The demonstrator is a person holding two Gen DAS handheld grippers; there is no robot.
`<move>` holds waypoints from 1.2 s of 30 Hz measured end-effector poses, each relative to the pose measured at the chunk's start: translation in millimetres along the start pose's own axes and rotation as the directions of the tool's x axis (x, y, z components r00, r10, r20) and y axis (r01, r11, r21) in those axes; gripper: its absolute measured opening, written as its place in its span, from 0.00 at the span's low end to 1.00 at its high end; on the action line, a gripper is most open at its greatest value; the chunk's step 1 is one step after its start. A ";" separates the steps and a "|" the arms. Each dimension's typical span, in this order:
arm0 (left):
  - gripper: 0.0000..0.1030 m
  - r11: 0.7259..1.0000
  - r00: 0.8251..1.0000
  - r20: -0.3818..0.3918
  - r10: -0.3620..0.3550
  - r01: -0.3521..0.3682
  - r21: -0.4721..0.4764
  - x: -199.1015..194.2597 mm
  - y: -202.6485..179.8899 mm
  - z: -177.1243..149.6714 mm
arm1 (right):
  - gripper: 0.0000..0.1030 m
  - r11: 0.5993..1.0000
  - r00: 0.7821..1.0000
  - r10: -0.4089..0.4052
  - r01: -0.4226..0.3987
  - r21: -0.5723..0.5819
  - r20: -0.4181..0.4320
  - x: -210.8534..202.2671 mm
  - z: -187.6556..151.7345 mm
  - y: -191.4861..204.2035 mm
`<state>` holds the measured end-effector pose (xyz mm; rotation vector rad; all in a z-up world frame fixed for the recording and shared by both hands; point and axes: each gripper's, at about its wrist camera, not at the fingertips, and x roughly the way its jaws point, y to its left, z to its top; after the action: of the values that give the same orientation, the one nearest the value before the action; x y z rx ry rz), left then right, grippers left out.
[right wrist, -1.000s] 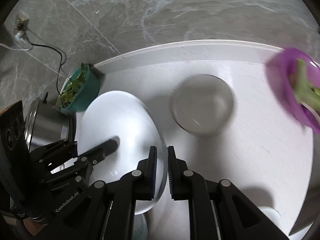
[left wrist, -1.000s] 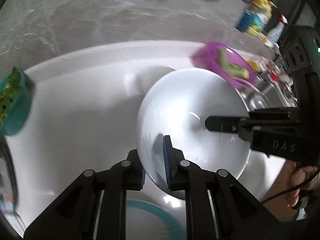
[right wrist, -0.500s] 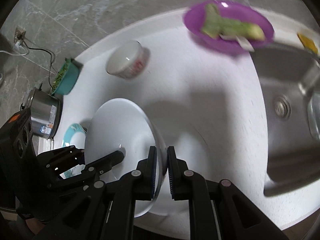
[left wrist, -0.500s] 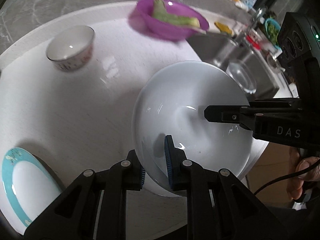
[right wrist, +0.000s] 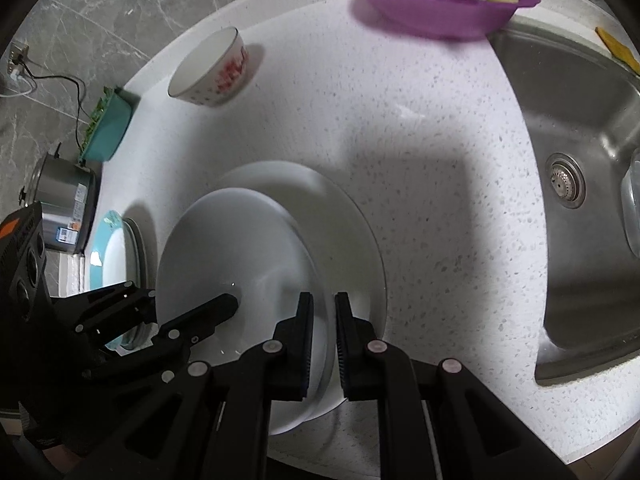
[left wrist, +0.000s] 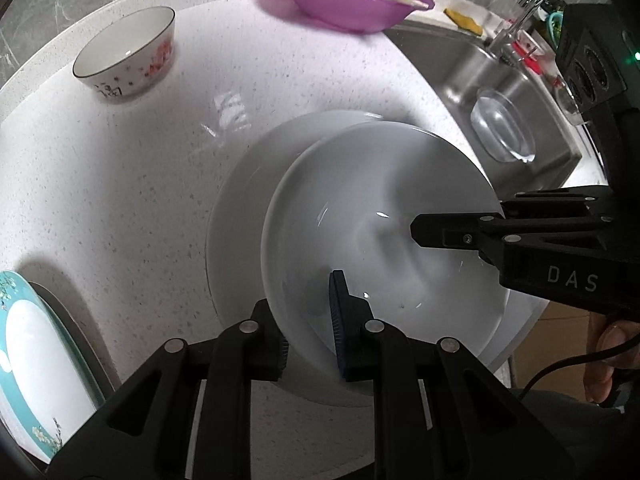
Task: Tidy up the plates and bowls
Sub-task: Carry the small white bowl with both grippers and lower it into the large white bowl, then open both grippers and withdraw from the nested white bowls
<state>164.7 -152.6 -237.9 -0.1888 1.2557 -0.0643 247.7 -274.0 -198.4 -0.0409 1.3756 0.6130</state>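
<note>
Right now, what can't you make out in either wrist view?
- Contact between the held white bowl and the white plate under it: both views, bowl and fingers cover the gap.
- Teal-rimmed plate: left view, cut by the frame edge; what it leans on is unclear.
- Purple basin contents: both views, cropped and blurred.
- Glass dish in the sink: right view, only an edge sliver.

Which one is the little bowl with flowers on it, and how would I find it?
Start at the white speckled counter beside the metal sink. Toward its far curved edge, left of the purple bowl of green vegetable pieces, stands the small bowl, on its own. It alone has a dark rim and red flowers on its white outside; the big dishes nearer are plain white.
</note>
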 end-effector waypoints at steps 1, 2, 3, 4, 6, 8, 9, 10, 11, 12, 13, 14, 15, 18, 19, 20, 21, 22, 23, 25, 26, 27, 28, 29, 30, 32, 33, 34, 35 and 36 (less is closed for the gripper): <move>0.15 1.000 1.000 -0.004 0.002 -0.002 -0.002 2.1 1.0 -0.3 | 0.13 1.000 1.000 -0.007 0.007 -0.004 -0.003 2.6 -0.4 0.6; 0.15 1.000 1.000 0.004 0.009 -0.009 0.002 2.1 0.6 -0.6 | 0.13 1.000 1.000 -0.012 0.012 -0.007 -0.006 4.6 -0.8 1.0; 0.15 1.000 1.000 0.004 0.011 -0.011 0.005 3.5 0.3 0.1 | 0.12 1.000 1.000 -0.018 0.018 -0.012 -0.004 5.4 -0.9 2.1; 0.15 1.000 1.000 0.003 0.011 -0.011 0.005 5.2 1.6 2.7 | 0.12 0.999 1.000 -0.028 0.027 -0.022 -0.002 5.3 0.0 3.6; 0.18 1.000 1.000 0.006 0.010 -0.010 0.003 6.2 2.3 4.9 | 0.12 0.999 0.999 -0.043 0.043 -0.032 0.003 5.3 1.5 5.0; 0.18 1.000 1.000 0.006 0.014 -0.014 0.006 7.1 2.5 6.6 | 0.12 0.997 0.998 -0.063 0.063 -0.049 0.007 5.4 1.8 8.1; 0.18 1.000 1.000 0.007 0.016 -0.016 0.008 8.7 3.3 8.6 | 0.12 0.995 0.997 -0.080 0.081 -0.063 0.012 5.8 1.0 10.9; 0.19 1.000 1.000 0.008 0.014 -0.014 0.008 9.3 3.2 9.7 | 0.13 0.993 0.996 -0.093 0.094 -0.076 0.016 6.0 0.2 12.3; 0.22 1.000 1.000 0.010 0.011 -0.011 0.007 9.2 2.9 9.6 | 0.14 0.990 0.994 -0.107 0.108 -0.088 0.021 6.2 -0.8 14.5; 0.24 1.000 1.000 0.014 0.008 -0.009 0.007 8.1 2.8 8.8 | 0.14 0.988 0.993 -0.119 0.121 -0.101 0.025 6.7 -1.7 16.6; 0.30 1.000 1.000 0.023 0.004 -0.004 0.007 6.8 3.0 9.1 | 0.15 0.985 0.991 -0.130 0.132 -0.111 0.029 7.2 -2.8 19.0; 0.39 1.000 1.000 0.027 -0.015 0.014 0.005 5.7 2.8 8.6 | 0.14 0.983 0.990 -0.137 0.140 -0.118 0.029 8.0 -3.0 20.1; 0.40 1.000 0.999 0.029 -0.025 0.025 0.005 5.7 2.3 8.4 | 0.15 0.981 0.989 -0.146 0.149 -0.126 0.033 8.7 -4.0 22.1; 0.42 1.000 0.999 0.039 -0.030 0.030 0.002 4.1 3.3 6.6 | 0.14 0.977 0.986 -0.159 0.163 -0.134 0.041 8.2 -4.1 26.3; 0.43 0.999 0.998 0.042 -0.037 0.038 -0.001 3.1 4.4 5.6 | 0.14 0.978 0.987 -0.157 0.161 -0.131 0.042 7.8 -4.1 26.1; 0.44 0.999 0.998 0.046 -0.040 0.040 -0.001 2.4 4.3 5.3 | 0.12 0.979 0.987 -0.155 0.159 -0.127 0.041 7.2 -4.3 25.5; 0.45 0.999 0.998 0.051 -0.041 0.041 0.000 1.5 4.0 5.0 | 0.12 0.980 0.988 -0.151 0.155 -0.122 0.040 7.3 -4.5 24.4; 0.46 0.999 0.997 0.057 -0.043 0.043 0.000 0.3 3.6 4.4 | 0.12 0.982 0.989 -0.145 0.148 -0.115 0.038 6.6 -4.7 23.6; 0.47 0.999 0.997 0.062 -0.047 0.047 -0.001 -0.8 4.0 3.9 | 0.11 0.983 0.989 -0.142 0.145 -0.111 0.038 6.1 -5.8 23.1; 0.50 0.998 0.996 0.076 -0.054 0.055 -0.004 -3.9 5.5 3.3 | 0.11 0.985 0.990 -0.137 0.140 -0.105 0.037 6.0 -6.5 21.5; 0.52 0.998 0.995 0.083 -0.056 0.057 -0.005 -5.8 6.2 3.4 | 0.11 0.985 0.990 -0.133 0.136 -0.102 0.039 5.4 -6.0 21.0; 0.53 0.998 0.994 0.090 -0.057 0.058 -0.005 -7.6 7.0 3.8 | 0.11 0.986 0.991 -0.131 0.134 -0.101 0.040 5.6 -6.1 20.6; 0.55 0.998 0.994 0.096 -0.057 0.057 -0.004 -9.2 7.6 4.0 | 0.11 0.986 0.991 -0.129 0.133 -0.098 0.043 4.4 -6.1 20.7; 0.57 0.998 0.993 0.102 -0.055 0.056 -0.005 -10.8 8.1 4.3 | 0.12 0.986 0.991 -0.128 0.132 -0.097 0.044 3.1 -6.2 20.8; 0.58 0.999 0.993 0.105 -0.053 0.054 -0.005 -11.9 8.2 4.4 | 0.12 0.986 0.991 -0.128 0.132 -0.098 0.046 2.3 -6.8 21.4; 0.65 0.999 0.992 0.117 -0.040 0.041 -0.006 -13.7 10.8 5.5 | 0.13 0.986 0.990 -0.131 0.135 -0.098 0.051 0.9 -6.8 22.5; 0.66 0.998 0.991 0.120 -0.053 0.055 -0.012 -14.9 12.7 5.9 | 0.13 0.986 0.990 -0.129 0.134 -0.099 0.055 -0.3 -6.2 22.2; 0.67 0.998 0.991 0.124 -0.054 0.056 -0.014 -16.1 13.5 6.1 | 0.13 0.986 0.990 -0.127 0.132 -0.097 0.057 -0.6 -6.2 22.5; 0.67 0.998 0.990 0.129 -0.051 0.053 -0.013 -17.2 14.0 6.3 | 0.14 0.987 0.990 -0.125 0.130 -0.096 0.060 -1.6 -6.0 22.2; 0.67 0.999 0.990 0.129 -0.051 0.053 -0.012 -17.7 14.3 6.5 | 0.14 0.987 0.990 -0.125 0.130 -0.098 0.061 -2.1 -6.2 22.6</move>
<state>164.6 -135.2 -221.8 -0.2356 1.1227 -0.0855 232.3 -258.0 -190.6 -0.1918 1.2770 0.5725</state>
